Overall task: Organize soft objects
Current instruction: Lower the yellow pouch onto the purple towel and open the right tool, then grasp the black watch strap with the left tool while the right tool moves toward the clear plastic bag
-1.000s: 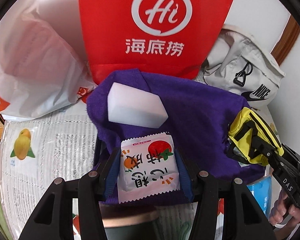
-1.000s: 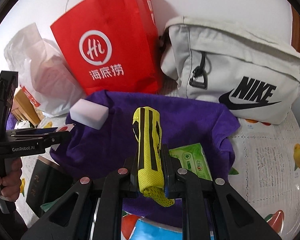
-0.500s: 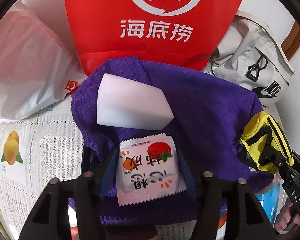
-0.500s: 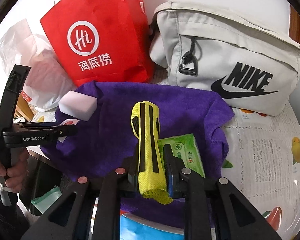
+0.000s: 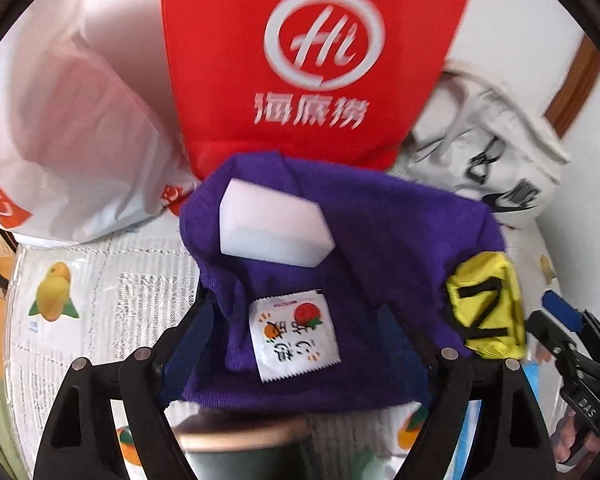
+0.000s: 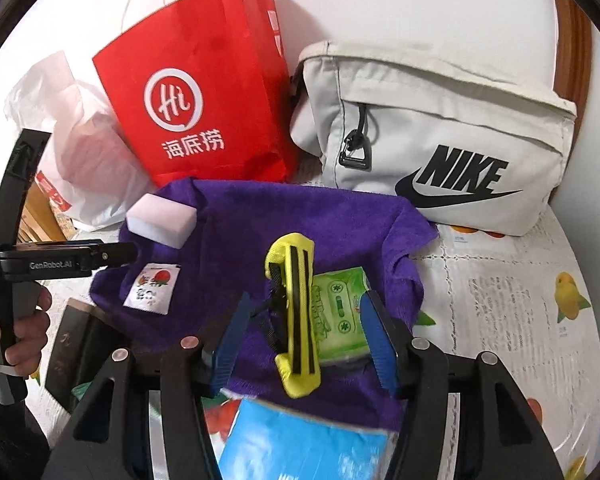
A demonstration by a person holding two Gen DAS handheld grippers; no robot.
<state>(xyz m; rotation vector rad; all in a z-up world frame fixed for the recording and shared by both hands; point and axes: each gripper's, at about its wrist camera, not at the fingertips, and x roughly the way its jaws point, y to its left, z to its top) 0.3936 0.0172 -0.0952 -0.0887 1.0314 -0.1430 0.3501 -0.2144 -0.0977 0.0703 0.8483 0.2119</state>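
A purple cloth is spread on the table and carries the soft items. A white sponge block lies at its far left. A small snack packet with fruit print lies flat between the jaws of my left gripper; those jaws are opening and the blue pads stand clear of it. In the right wrist view a yellow pouch with black stripes rests on the cloth beside a green wipes pack. My right gripper is opening around both, pads apart from them.
A red paper bag, a white plastic bag and a pale Nike bag stand along the back wall. A blue packet and a dark container sit at the near edge. A hand holds the left gripper.
Both grippers have opened: the left let go of the snack packet, the right let go of the yellow pouch. Both items now lie on the cloth. The left view has drawn back slightly.
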